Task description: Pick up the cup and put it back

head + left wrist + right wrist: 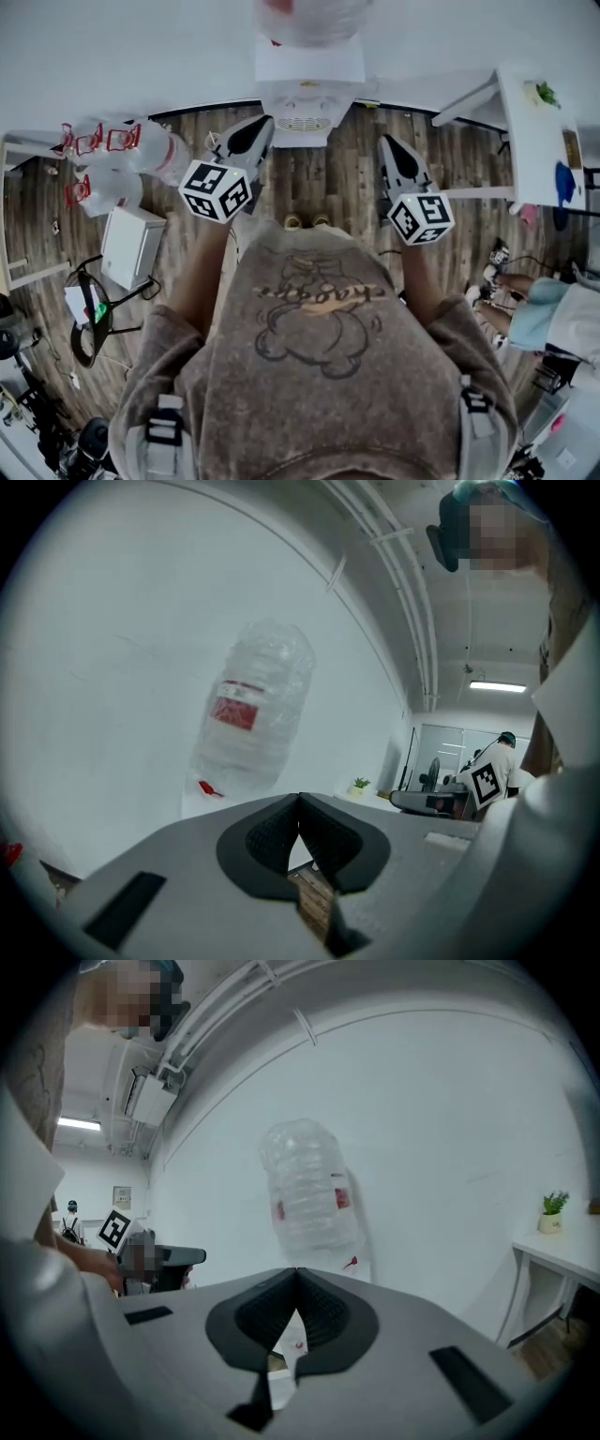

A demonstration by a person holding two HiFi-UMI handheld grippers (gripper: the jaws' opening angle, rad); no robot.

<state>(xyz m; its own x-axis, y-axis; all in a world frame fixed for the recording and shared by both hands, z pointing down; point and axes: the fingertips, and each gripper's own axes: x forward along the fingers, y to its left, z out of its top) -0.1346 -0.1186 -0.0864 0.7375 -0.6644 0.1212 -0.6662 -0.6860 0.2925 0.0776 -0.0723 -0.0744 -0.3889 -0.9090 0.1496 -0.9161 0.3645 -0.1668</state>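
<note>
Two grippers up in front of chest, near level: left gripper (251, 133), right gripper (392, 150). Jaws on both pressed together, nothing pinched. Marker cubes facing head camera. Beyond, wood floor (347, 187), then white water dispenser (305, 108) against wall, inverted clear bottle (253, 714) with red label on top, roughly between both grippers. White table (525, 122) with small potted plant (553, 1211) off right. Cup not made out in any view.

The cup cannot be made out, perhaps hidden
</note>
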